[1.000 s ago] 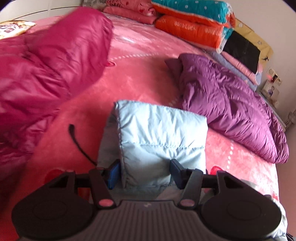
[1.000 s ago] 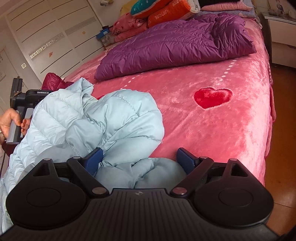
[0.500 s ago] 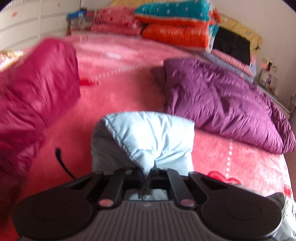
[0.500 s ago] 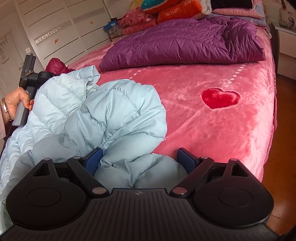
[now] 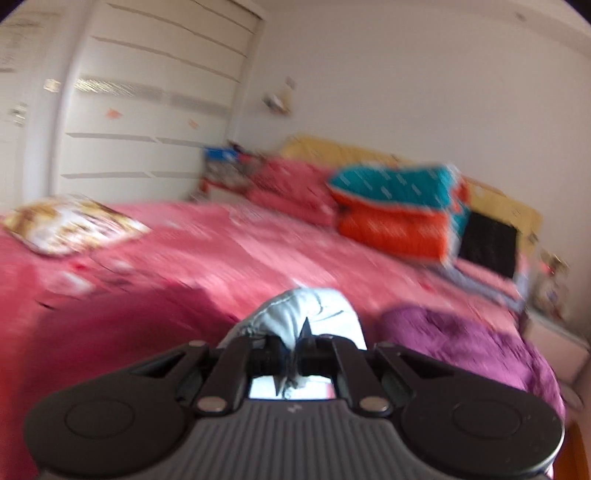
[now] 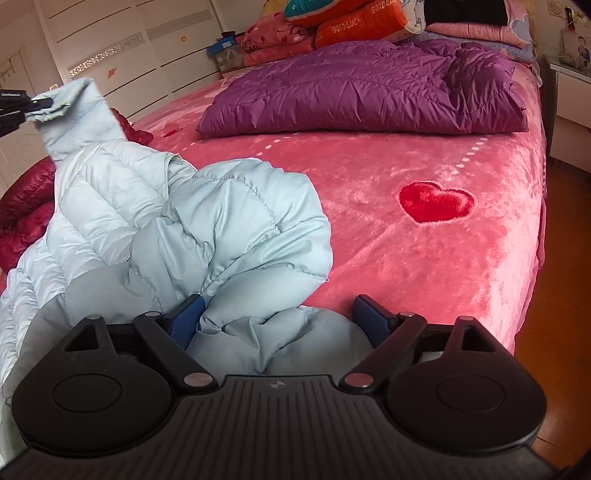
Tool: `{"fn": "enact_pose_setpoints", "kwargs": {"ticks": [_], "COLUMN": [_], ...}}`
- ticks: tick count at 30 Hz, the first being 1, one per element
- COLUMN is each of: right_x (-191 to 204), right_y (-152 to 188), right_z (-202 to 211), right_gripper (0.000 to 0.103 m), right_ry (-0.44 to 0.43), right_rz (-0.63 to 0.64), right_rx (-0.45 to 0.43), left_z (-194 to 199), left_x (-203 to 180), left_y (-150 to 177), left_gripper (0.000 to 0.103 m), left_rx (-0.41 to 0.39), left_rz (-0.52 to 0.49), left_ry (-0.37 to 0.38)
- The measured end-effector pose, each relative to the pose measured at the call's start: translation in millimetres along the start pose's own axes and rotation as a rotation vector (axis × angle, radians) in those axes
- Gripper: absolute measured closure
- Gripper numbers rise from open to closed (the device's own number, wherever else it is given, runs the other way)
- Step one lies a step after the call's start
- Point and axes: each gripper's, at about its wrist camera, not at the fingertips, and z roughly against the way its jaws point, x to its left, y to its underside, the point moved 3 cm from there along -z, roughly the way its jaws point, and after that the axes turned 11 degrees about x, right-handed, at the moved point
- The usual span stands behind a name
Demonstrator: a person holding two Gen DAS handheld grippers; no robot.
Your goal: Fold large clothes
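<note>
So the light blue puffer jacket (image 6: 192,221) is lying crumpled near the foot of the bed (image 6: 424,155), on the pink heart-print blanket, with one sleeve (image 6: 70,110) getting pulled up into the air on the left. The left claw (image 5: 295,350) is clamped tight on that sleeve's cuff, a pinch of pale fabric bunching up between its pads; in the right wrist view you can just see its black tip at the left edge gripping the cuff. The left view is pretty motion-blurred.

The right claw (image 6: 284,314) is sitting wide open low over the near part of the jacket, fabric puffing up between its blue pads (image 6: 186,317) but nothing squeezed.

A purple puffer jacket (image 6: 369,88) is lying further up the bed, well apart from the blue one. A dark red jacket (image 6: 22,210) is peeking out just behind the blue one on the left. Folded quilts (image 6: 354,22) are stacked at the headboard end.
</note>
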Motion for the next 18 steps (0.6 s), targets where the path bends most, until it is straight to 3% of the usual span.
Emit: {"fn": "enact_pose_setpoints", "kwargs": {"ticks": [7,11,16,18], "right_x": [-7,-14,-27,-32], "right_y": [0,1,3,4], "right_z": [10,18,24,26], "right_gripper": [0.000,0.000,0.000,0.000], "right_ry": [0.019,0.053,0.117,0.123], "right_rz": [-0.056,-0.081,-0.119,-0.133], "right_rx": [-0.033,-0.058,-0.063,-0.064], "left_z": [42,57,46,45], "left_x": [84,129,183,197], "left_y": [-9,-7,10,21], "left_gripper": [0.101,0.101,0.100,0.098], "left_rx": [-0.073,-0.088,0.027,0.068], "left_rz": [0.125,0.207,0.285,0.324], "left_ry": [-0.277,-0.395,-0.522,-0.531]}}
